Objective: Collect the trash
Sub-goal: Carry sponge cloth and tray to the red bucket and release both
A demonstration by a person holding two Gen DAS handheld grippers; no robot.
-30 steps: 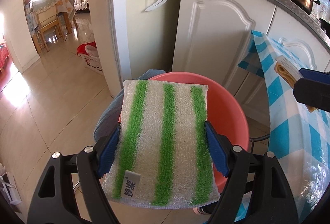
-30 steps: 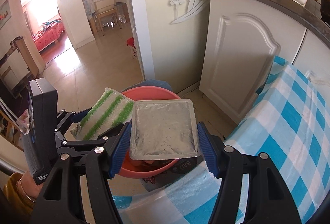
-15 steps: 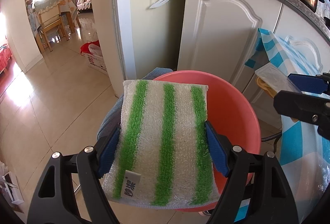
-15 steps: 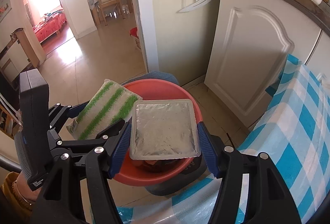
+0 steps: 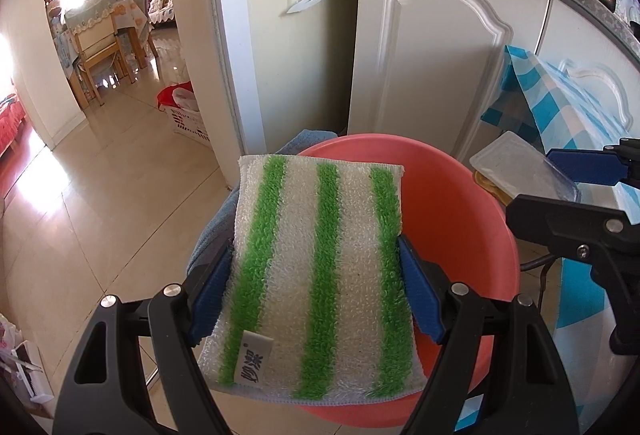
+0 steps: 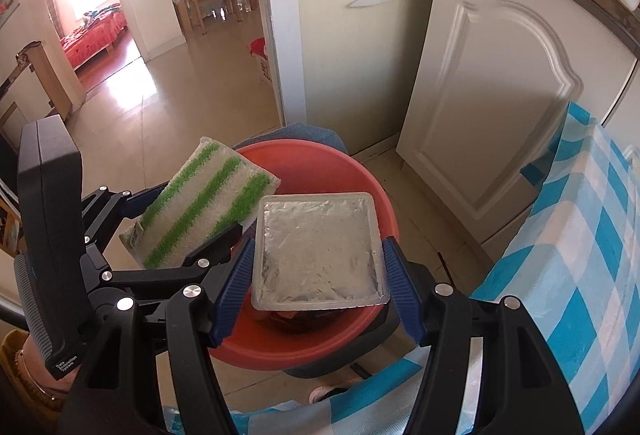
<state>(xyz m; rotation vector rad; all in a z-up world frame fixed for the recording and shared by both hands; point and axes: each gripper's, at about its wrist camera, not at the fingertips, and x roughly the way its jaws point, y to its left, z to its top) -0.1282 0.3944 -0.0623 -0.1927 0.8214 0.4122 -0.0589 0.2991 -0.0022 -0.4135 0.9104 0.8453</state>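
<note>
now the left gripper (image 5: 316, 291) is being kept clamped across a green-striped sponge cloth (image 5: 320, 255), its blue pads pressing on both long edges; the cloth is being held tilted over the near-left part of the red basin (image 5: 460, 219). the right gripper (image 6: 318, 275) is being kept pinched on a foil-lidded plastic tray (image 6: 318, 247), pads on its two sides, foil face up, hanging above the middle of the basin (image 6: 320, 171).

step judged in hand: both pieces are being brought over the basin for dropping. to be done well, each piece is best lowered until well inside the rim before the jaws are spread. one release at a time is being advised, since the cloth's corner is sitting just beside the tray's far-left corner and could be knocked onto the floor. the tray is best kept level until let go; some dark items are already being held in the basin beneath it, too hidden to name.

count: grippers, two; cloth, one; tray, one; basin, one; checked tablecloth (image 6: 592, 235), one, just beside the basin.
</note>
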